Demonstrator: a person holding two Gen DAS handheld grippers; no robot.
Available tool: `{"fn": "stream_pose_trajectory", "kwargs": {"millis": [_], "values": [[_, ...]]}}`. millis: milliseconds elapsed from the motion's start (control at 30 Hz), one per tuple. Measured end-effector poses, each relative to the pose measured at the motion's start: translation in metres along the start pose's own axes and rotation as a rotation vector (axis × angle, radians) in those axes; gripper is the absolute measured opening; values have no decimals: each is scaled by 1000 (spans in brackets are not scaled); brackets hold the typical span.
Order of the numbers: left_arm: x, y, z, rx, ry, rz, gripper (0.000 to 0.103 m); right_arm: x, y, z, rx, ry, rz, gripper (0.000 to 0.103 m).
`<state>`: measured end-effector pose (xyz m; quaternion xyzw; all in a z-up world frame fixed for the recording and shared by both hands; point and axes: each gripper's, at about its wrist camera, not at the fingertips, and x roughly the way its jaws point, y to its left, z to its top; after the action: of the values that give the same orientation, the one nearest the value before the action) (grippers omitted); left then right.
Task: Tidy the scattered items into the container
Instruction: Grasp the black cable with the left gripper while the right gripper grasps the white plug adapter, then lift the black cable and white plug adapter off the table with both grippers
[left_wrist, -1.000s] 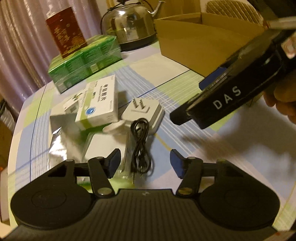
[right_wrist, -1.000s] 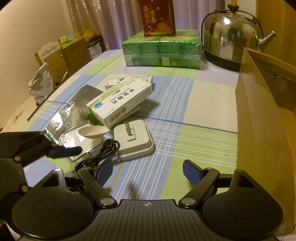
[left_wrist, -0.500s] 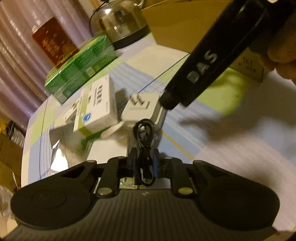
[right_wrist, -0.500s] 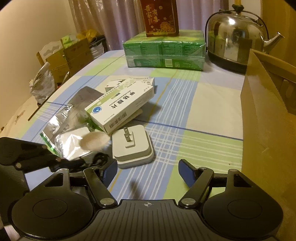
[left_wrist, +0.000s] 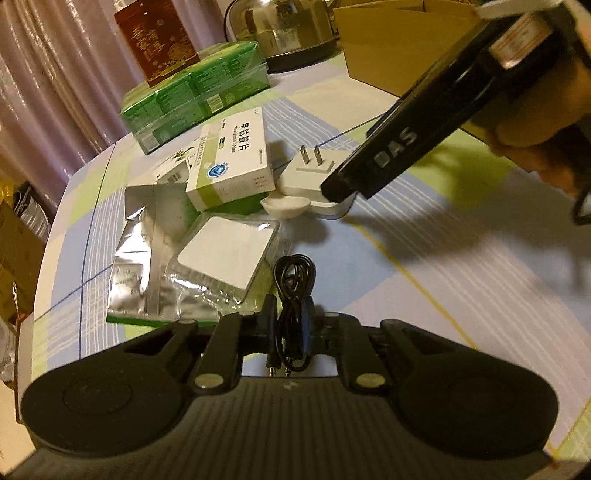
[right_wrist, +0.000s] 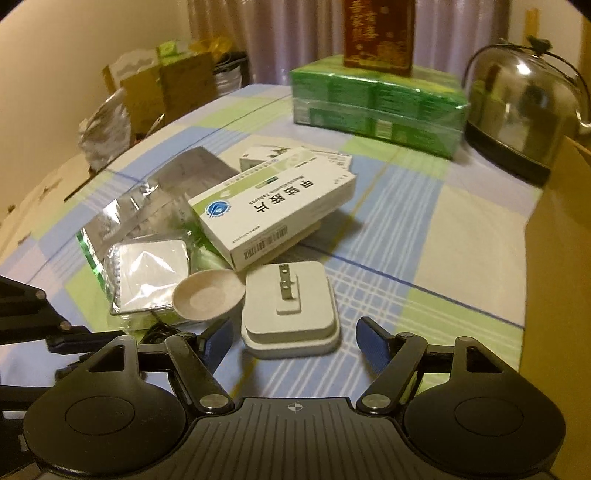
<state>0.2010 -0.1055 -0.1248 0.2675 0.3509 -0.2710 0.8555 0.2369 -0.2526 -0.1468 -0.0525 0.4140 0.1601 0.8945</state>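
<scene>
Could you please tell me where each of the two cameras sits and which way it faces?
Left wrist: on the left tongs, looking down at the coiled black cable they pinch; a hand shows.
Right wrist: on the right tongs, open, facing the white plug adapter; no hand shows.
Shared: adapter, green-and-white medicine box, steel kettle.

A table covered in a blue, green and white checked cloth (right_wrist: 424, 206) carries a silver foil pouch (right_wrist: 122, 218), a clear-wrapped white square pack (right_wrist: 147, 269), a small white dish (right_wrist: 208, 299), a white two-pin plug adapter (right_wrist: 291, 314), a wrapped block of green cartons (right_wrist: 376, 107), a steel kettle (right_wrist: 524, 110) and a brown cardboard box (right_wrist: 557, 258).
</scene>
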Motion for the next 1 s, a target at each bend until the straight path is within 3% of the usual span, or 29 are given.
{"fn": "stream_pose_trajectory", "kwargs": {"millis": [233, 300, 400, 700, 1000], "values": [[-1, 2, 0, -42, -11, -12, 10, 20, 0, 2, -44, 27, -1, 71], [-1, 2, -1, -47, -13, -15, 10, 21, -1, 3, -33, 30, 5, 62], [0, 3, -1, -56, -12, -18, 11, 17, 0, 0, -23, 41, -10, 62], [-8, -3, -4, -60, 3, -48, 12, -34, 8, -43, 81, 82, -78, 61], [-28, -24, -18, -79, 14, -81, 14, -74, 23, -86, 147, 68, -111, 62]]}}
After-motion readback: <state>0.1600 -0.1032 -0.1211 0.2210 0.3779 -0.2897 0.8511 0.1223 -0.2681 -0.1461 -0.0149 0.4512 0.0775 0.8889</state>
